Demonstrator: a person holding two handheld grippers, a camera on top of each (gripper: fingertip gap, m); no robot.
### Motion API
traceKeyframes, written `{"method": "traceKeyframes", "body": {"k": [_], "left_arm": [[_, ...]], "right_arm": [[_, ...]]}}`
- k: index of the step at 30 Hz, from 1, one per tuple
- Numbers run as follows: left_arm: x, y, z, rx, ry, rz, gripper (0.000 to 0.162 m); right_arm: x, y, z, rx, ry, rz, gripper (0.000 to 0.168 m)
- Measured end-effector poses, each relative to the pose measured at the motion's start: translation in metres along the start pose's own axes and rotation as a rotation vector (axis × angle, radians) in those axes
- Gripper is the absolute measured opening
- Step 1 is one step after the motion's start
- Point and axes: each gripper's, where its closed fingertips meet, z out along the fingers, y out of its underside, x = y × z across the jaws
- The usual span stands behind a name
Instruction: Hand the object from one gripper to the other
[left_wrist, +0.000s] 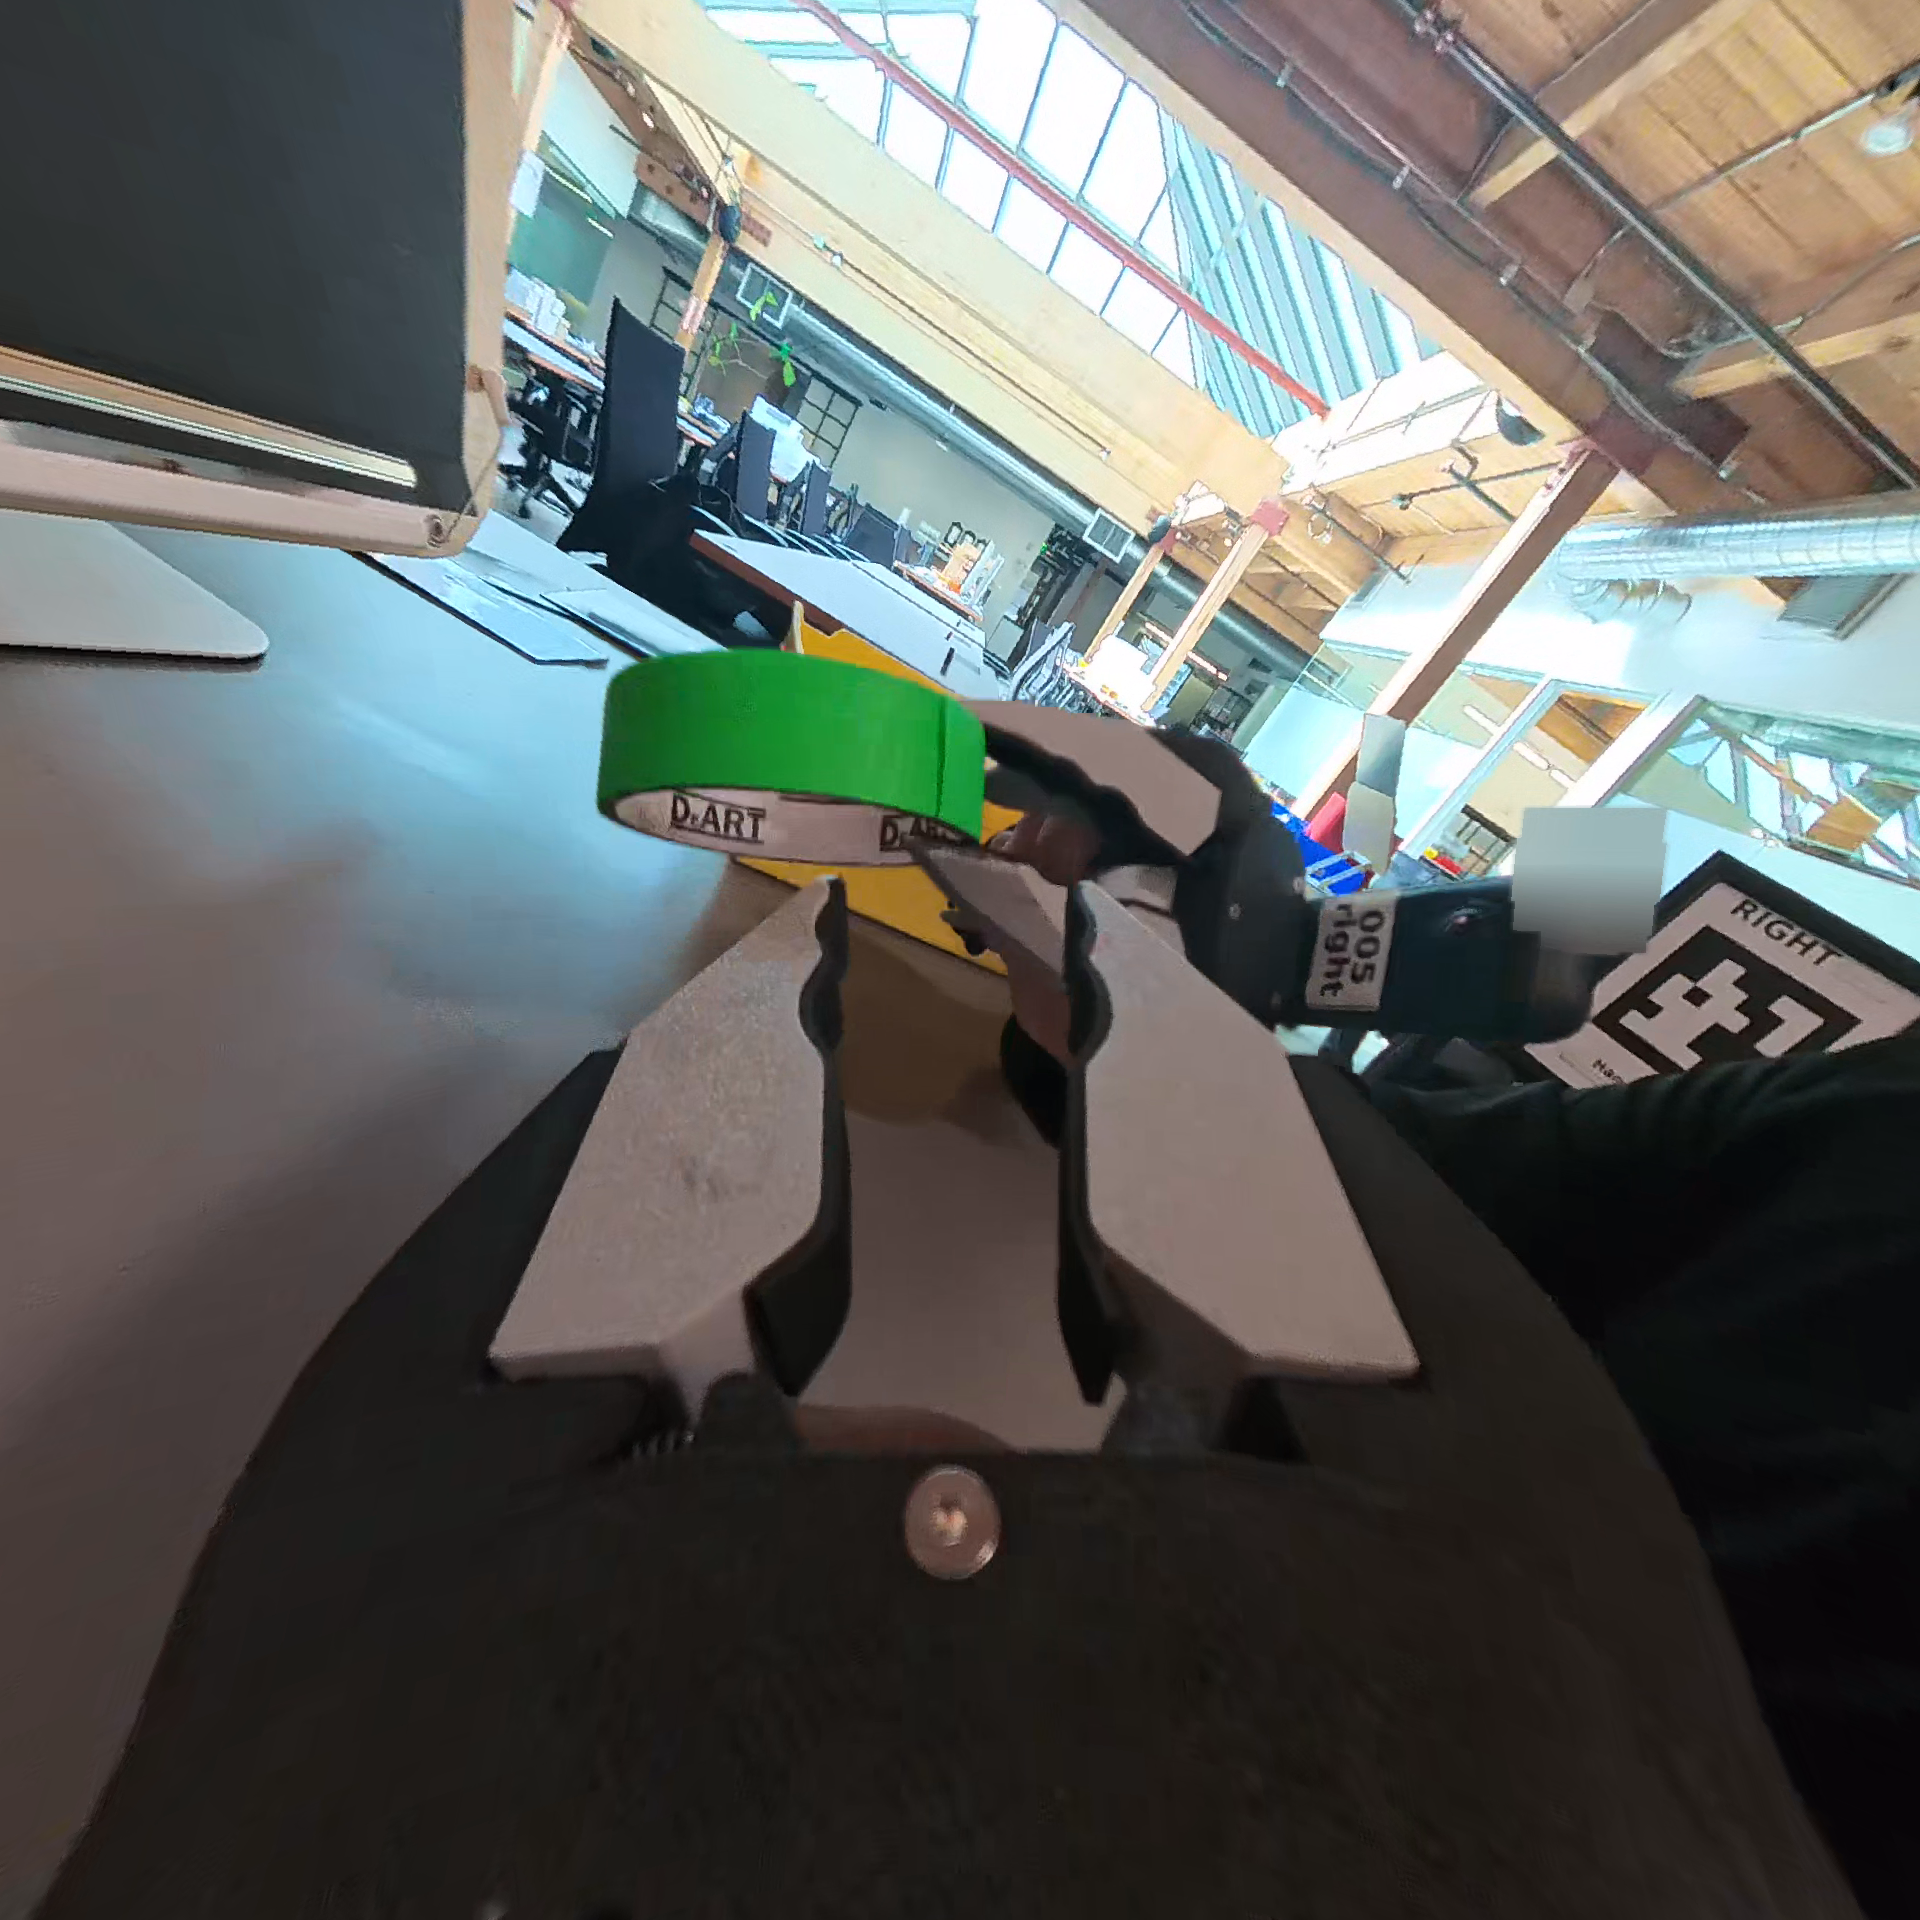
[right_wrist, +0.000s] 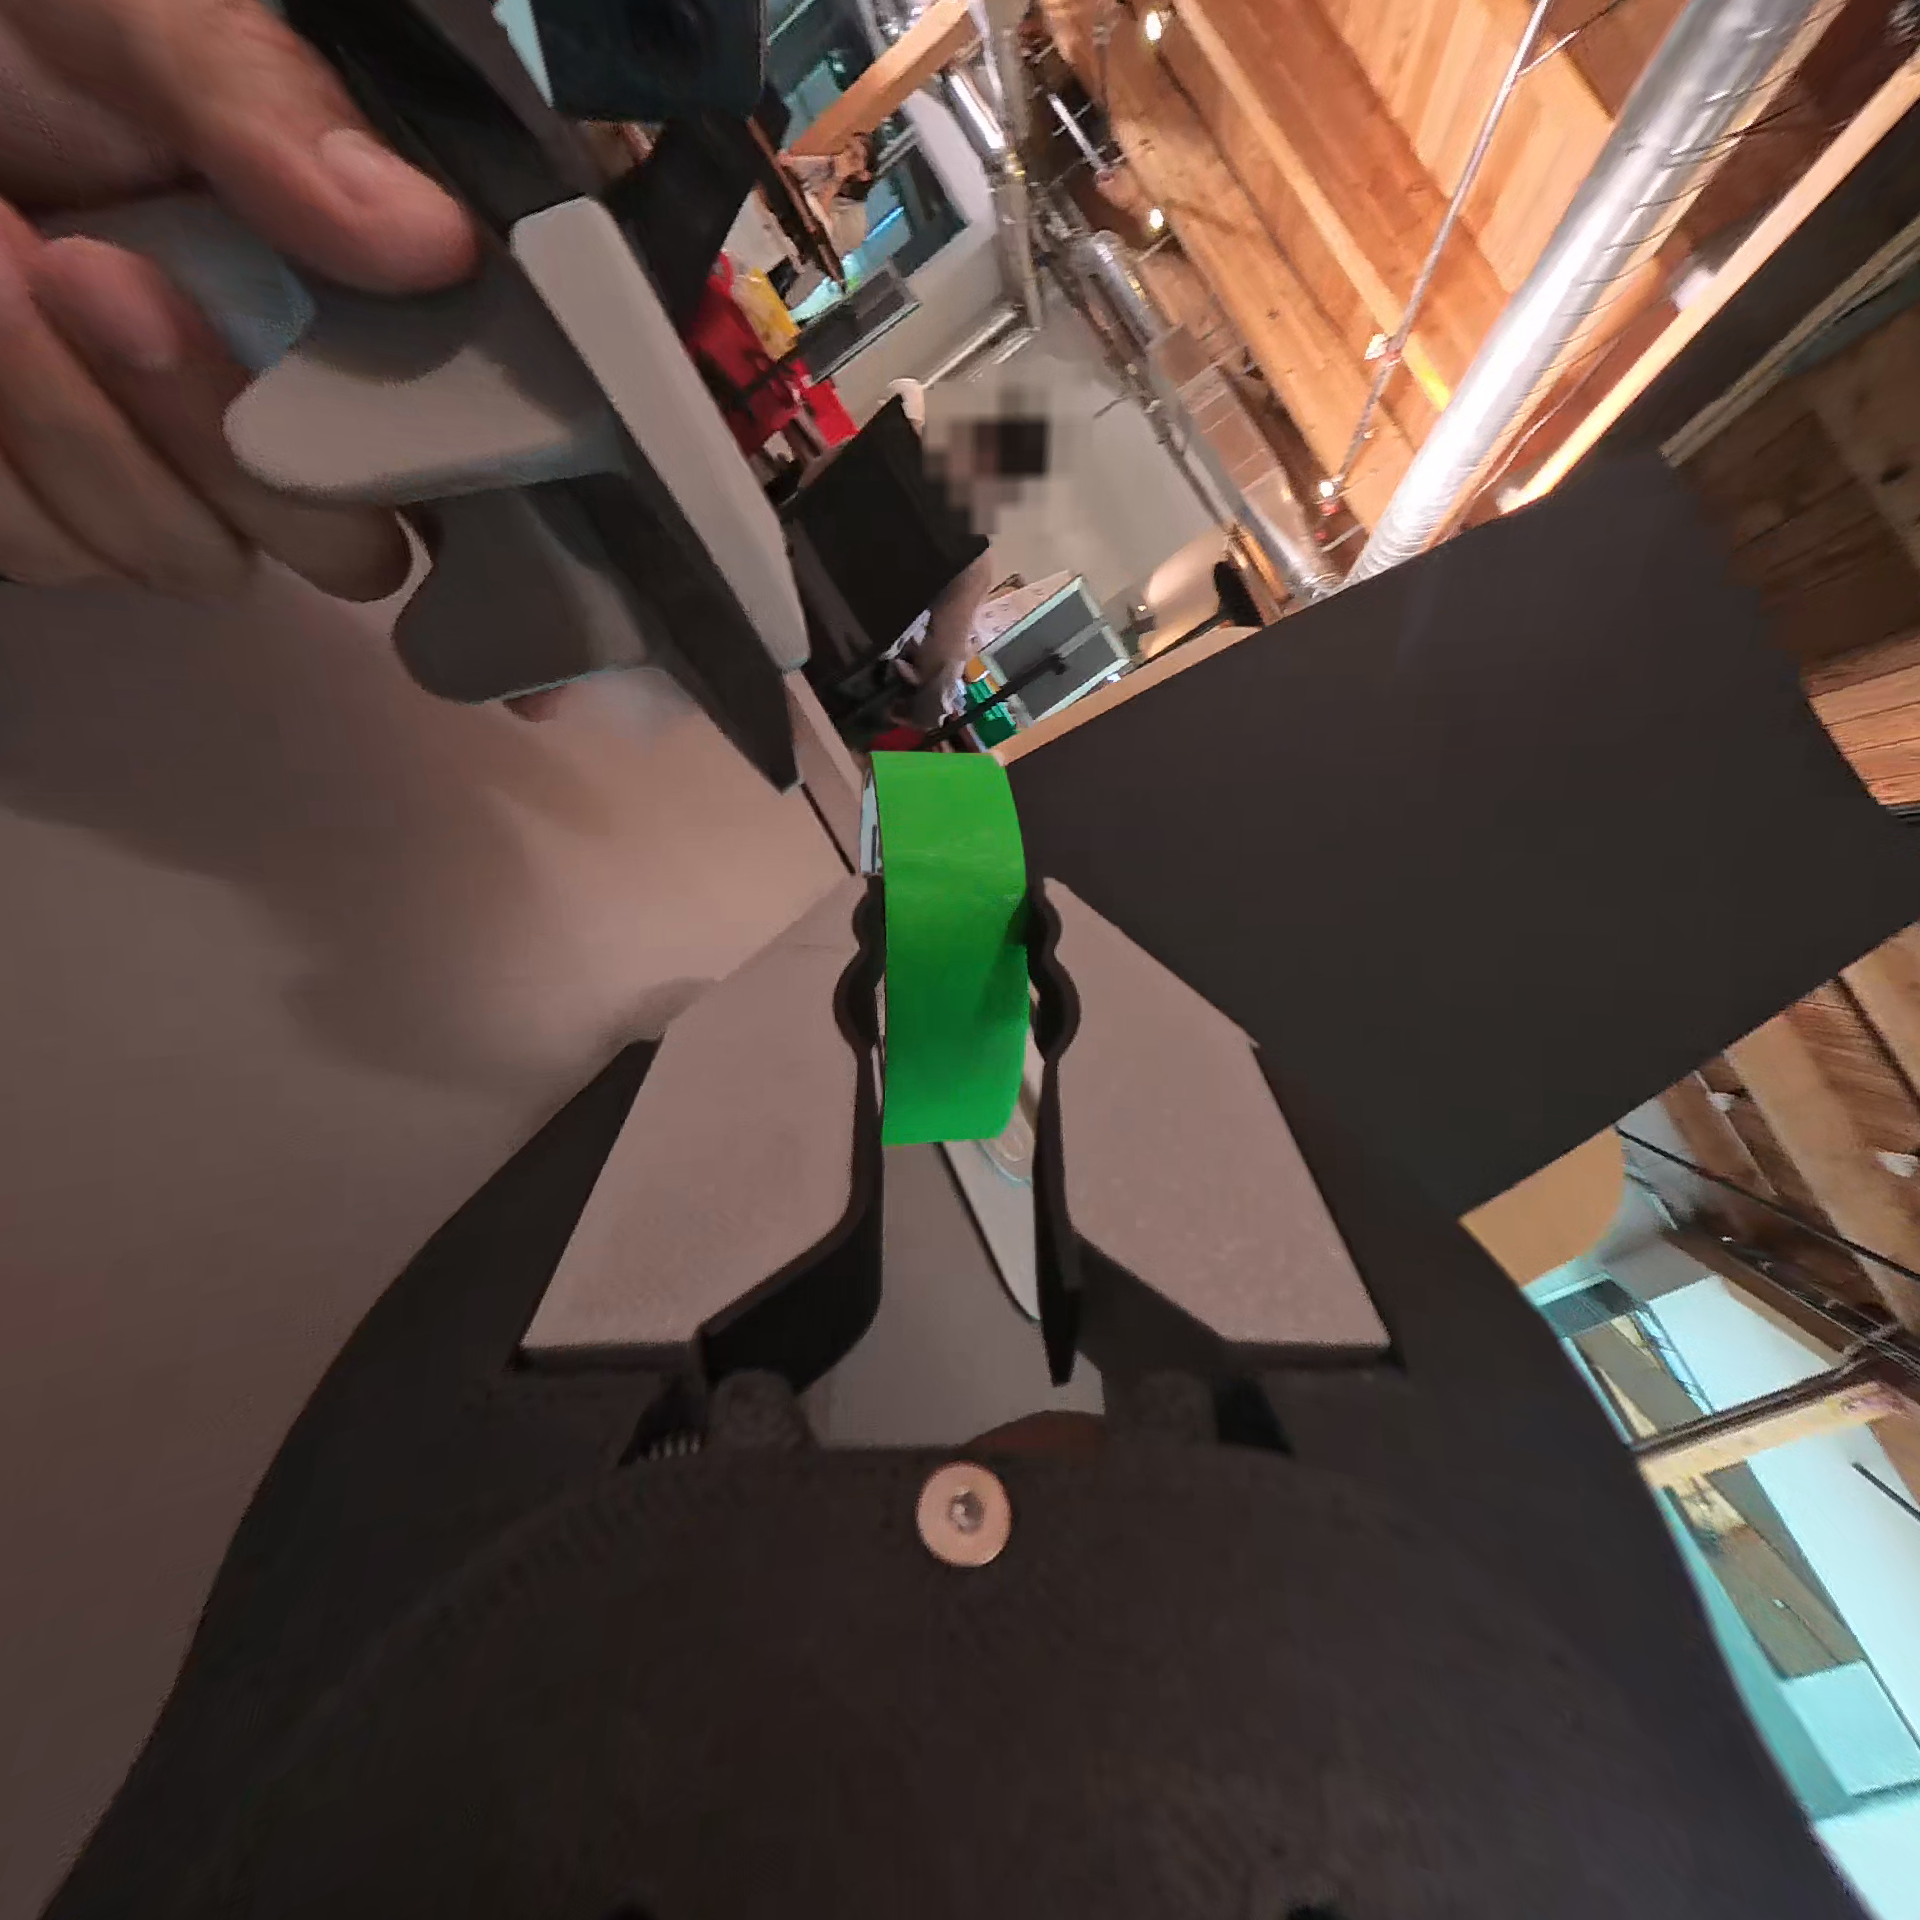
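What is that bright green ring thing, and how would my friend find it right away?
Start at the big grey desk with the computer monitor standing on it. Just above the desk's far edge, the right gripper holds a roll of green tape by its side, in front of a yellow box. It is the only bright green ring there, with a white inner core.

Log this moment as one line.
right tool: shut on green tape roll | left tool: open, empty, below roll

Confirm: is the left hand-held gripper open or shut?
Open. The left hand-held gripper has a clear gap between its fingers, holding nothing; the green tape roll sits in the right hand-held gripper.
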Motion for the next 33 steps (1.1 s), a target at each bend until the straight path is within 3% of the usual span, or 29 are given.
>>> {"method": "traceKeyframes", "body": {"k": [6, 7, 9, 15, 17, 20, 26, 33], "left_arm": [[0.009, -0.004, 0.005, 0.038, 0.044, -0.036, 0.043], [0.008, -0.005, 0.005, 0.048, 0.046, -0.050, 0.041], [0.003, -0.007, 0.002, 0.064, 0.029, -0.035, 0.017], [0.015, -0.009, 0.001, 0.075, 0.103, -0.019, 0.008], [0.017, -0.009, 0.001, 0.081, 0.118, -0.052, 0.008], [0.012, -0.009, 0.003, 0.081, 0.110, -0.097, 0.025], [0.007, -0.005, 0.005, 0.069, 0.077, -0.091, 0.036], [0.008, -0.007, 0.006, 0.087, 0.106, -0.122, 0.029]], "right_arm": [[-0.009, -0.015, -0.005, 0.066, -0.023, -0.021, 0.023], [-0.009, -0.018, -0.005, 0.077, -0.012, -0.024, 0.023], [-0.009, -0.021, -0.006, 0.100, -0.002, -0.020, 0.023], [-0.007, -0.020, -0.007, 0.101, 0.004, -0.015, 0.023], [-0.005, -0.022, -0.008, 0.110, 0.019, -0.028, 0.023], [-0.008, -0.023, -0.008, 0.114, 0.007, -0.025, 0.023], [-0.013, -0.022, -0.007, 0.115, -0.027, -0.002, 0.023], [-0.012, -0.031, -0.013, 0.158, -0.009, -0.021, 0.023]]}}
